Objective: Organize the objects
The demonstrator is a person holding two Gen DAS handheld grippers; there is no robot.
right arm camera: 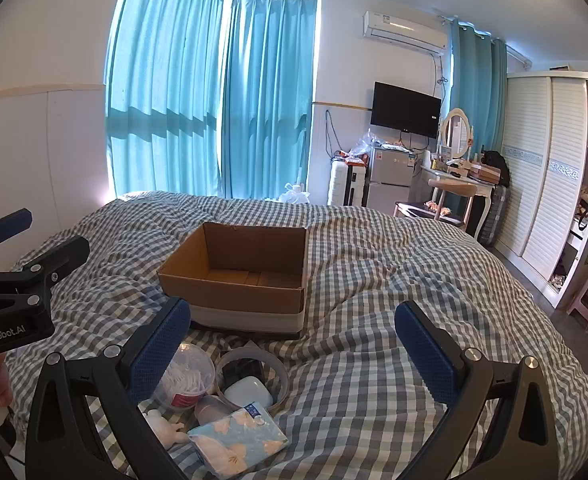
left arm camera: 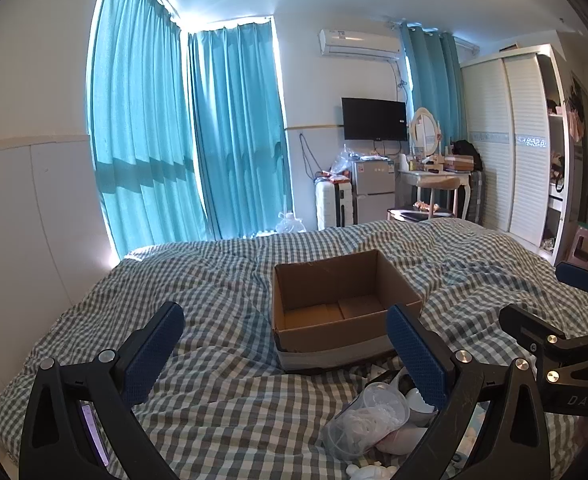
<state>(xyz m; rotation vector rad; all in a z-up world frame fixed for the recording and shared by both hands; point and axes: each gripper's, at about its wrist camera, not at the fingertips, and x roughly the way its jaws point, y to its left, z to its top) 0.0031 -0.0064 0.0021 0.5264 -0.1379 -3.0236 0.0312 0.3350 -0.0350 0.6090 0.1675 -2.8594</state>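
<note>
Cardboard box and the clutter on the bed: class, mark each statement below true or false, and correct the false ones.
1. The cardboard box is empty. True.
2. The tissue pack lies inside the box. False: it lies on the checked bedcover, in front of the box.
3. The right gripper has open jaws holding nothing. True.
4. The left gripper is clamped on the tape roll. False: it is open and empty.
5. The cotton swab tub stands beside the tape roll. True.
</note>
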